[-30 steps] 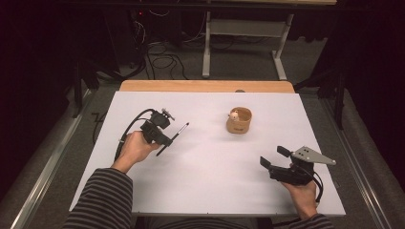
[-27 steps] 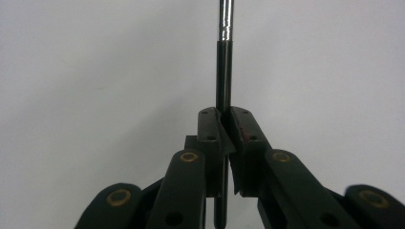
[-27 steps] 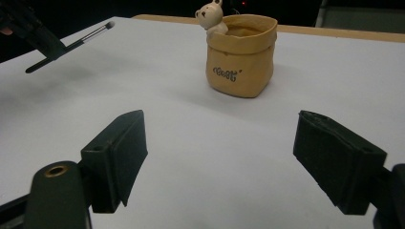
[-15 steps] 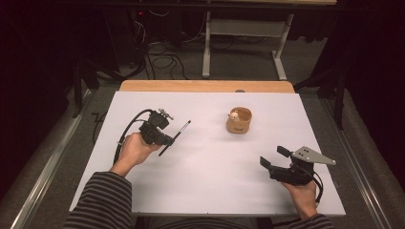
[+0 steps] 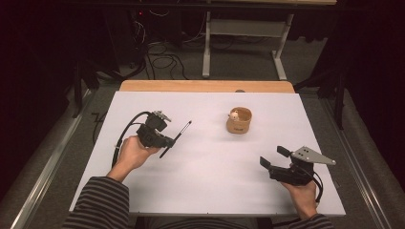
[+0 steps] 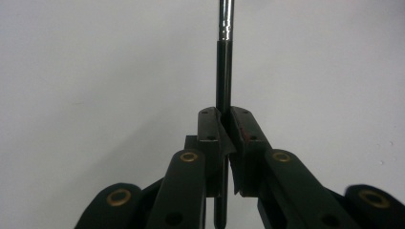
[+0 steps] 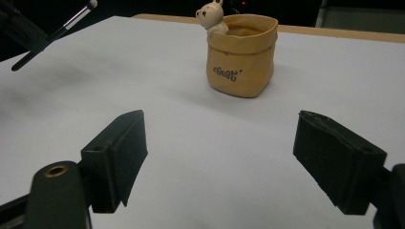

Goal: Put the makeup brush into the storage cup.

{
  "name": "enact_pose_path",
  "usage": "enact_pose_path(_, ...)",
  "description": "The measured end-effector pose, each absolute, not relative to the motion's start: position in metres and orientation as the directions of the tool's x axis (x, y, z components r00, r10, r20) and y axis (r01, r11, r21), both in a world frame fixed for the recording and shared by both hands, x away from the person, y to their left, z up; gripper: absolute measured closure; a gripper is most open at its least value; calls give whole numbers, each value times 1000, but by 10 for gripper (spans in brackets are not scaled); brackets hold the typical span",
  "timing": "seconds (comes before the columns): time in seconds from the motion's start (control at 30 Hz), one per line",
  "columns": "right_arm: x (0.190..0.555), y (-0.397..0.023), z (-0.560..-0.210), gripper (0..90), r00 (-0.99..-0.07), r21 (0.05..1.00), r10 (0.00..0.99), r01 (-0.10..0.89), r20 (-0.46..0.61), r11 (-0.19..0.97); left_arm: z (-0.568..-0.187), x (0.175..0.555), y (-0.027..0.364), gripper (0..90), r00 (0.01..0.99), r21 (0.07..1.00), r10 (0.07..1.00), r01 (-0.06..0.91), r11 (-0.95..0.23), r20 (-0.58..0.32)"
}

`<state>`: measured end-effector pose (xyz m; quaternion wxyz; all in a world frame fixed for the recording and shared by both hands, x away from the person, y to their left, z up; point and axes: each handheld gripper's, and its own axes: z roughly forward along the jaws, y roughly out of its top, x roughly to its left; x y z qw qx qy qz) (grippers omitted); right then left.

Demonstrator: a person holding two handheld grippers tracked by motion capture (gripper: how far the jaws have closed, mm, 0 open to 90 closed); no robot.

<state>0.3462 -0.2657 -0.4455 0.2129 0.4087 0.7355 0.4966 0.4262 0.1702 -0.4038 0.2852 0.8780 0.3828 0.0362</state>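
On the left half of the white table (image 5: 205, 191), left gripper (image 5: 168, 141) is clenched on a thin black brush (image 6: 223, 71), tip aimed toward the tan pot (image 5: 239, 125) at far centre-right. Right gripper (image 5: 273, 158), near right, jaws spread, grasping nothing. My read: pickup done; brush likely goes into pot, well apart yet.

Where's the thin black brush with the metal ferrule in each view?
High view: thin black brush with the metal ferrule left of centre, clamped in the left gripper, tip pointing up-right.
Left gripper view: centre, rising straight up from between the shut jaws.
Right gripper view: top-left corner, slanted.
Shared landmark: white tabletop.
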Motion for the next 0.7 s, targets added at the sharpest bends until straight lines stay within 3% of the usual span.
enact_pose_path(0.7, 346, -266, -445, 204, -574, 905, 813, 390, 95, 170, -405, 409, 174, 837, 716, 590, 671, 631, -504, -192)
